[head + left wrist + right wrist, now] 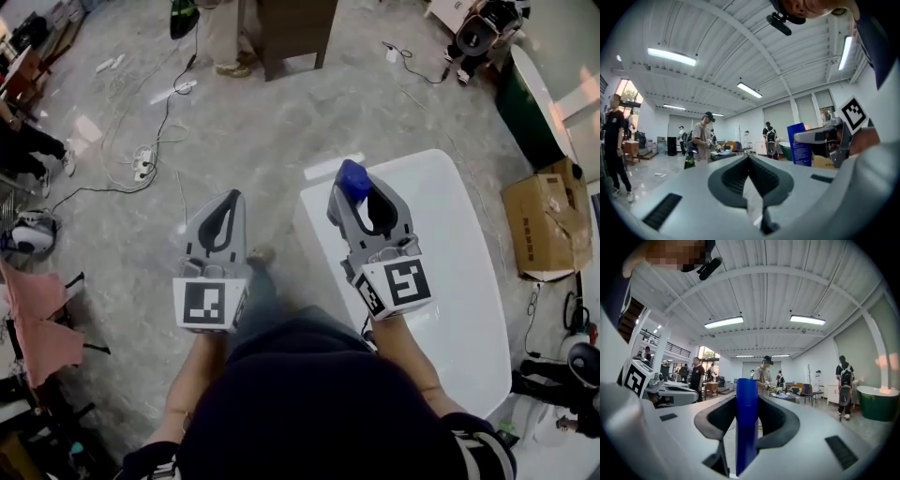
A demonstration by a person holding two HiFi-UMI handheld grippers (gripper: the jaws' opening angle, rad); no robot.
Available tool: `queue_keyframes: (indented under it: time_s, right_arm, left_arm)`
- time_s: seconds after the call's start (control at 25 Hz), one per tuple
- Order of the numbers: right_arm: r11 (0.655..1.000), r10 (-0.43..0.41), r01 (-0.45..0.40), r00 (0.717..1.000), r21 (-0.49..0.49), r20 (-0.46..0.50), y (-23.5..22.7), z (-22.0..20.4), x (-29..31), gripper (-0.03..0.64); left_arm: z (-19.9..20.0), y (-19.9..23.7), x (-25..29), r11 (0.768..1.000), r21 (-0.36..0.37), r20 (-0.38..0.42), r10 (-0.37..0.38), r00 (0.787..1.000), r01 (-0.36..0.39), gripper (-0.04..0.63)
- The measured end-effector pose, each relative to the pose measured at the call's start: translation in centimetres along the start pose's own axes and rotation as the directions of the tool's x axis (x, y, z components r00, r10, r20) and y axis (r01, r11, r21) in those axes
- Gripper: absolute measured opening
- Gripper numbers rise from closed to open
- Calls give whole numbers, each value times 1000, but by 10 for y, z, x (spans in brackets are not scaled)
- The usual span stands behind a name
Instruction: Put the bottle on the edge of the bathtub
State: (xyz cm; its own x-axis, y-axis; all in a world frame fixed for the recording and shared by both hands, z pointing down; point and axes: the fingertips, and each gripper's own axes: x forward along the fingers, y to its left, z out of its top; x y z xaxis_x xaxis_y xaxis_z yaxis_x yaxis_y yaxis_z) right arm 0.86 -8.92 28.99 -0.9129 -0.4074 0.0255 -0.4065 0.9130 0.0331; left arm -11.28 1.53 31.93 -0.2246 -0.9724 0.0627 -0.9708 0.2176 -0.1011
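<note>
My right gripper is shut on a blue bottle, held above the near left end of the white bathtub. In the right gripper view the bottle stands upright between the jaws of that gripper, its top above them. My left gripper hangs over the floor just left of the tub, with its jaws shut and nothing between them. The left gripper view shows the bottle and the right gripper off to its right.
A cardboard box and a dark green tub lie right of the bathtub. Cables and a power strip trail over the floor at the left. A wooden cabinet and a person's feet are at the back.
</note>
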Motion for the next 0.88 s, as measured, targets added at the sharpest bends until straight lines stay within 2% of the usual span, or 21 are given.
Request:
queue_keyframes:
  time_s: [0.16,0.32,0.56,0.68,0.88]
  right_arm:
    - [993,-121,121,993,-5,-3,-32,-1,10,160]
    - [970,-243,243,970,-2,-19,-60,-9,19,160]
    - [906,-422,423,905,16,-51,-85,-20,38,160]
    - [854,-517,520,853,25,-73,-85,-28,44,160]
    - [787,-612,616,786,26,-91,-82,-36,56,160]
  left_arm:
    - [3,-3,49,990,22,5,-140,990,140,-2]
    - [5,-10,96,958,44,10,-285,958,285,-2]
    - [14,-13,155,873,47,8,-486,874,485,-2]
    - [8,-11,174,813,45,-3,-581,814,580,-2]
    - [0,-4,196,736,53,-5,-676,737,675,-2]
